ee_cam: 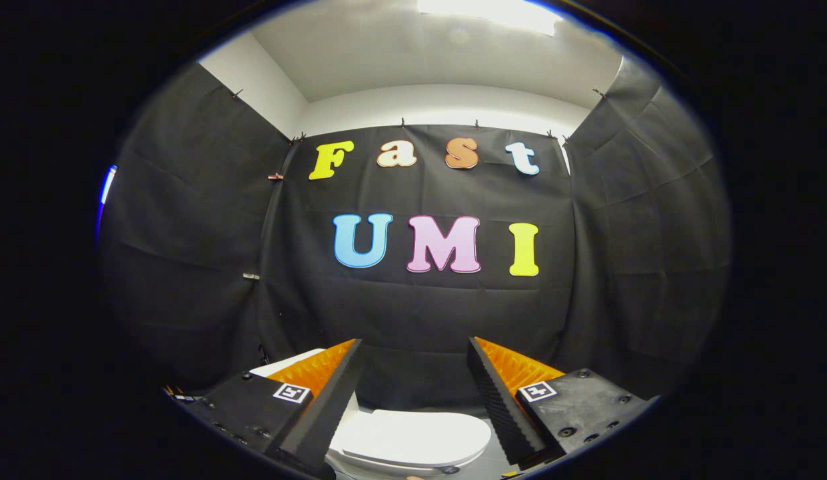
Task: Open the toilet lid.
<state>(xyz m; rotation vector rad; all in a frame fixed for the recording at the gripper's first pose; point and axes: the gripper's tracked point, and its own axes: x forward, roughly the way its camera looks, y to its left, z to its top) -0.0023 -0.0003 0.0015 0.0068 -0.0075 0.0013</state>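
A white toilet stands low between and beneath my fingers, its lid (413, 437) lying flat and closed over the bowl. The white tank (286, 363) shows behind the left finger. My gripper (414, 347) is held well above the toilet, open, with nothing between its ribbed orange-and-black fingers (323, 383). The fingertips point at the black cloth wall beyond the toilet, and the lid's front edge sits below the gap between them.
Black cloth walls (186, 233) close in the booth on the left, back and right. A white ceiling with a bright light panel (486, 13) is overhead. Pale floor shows just right of the toilet base.
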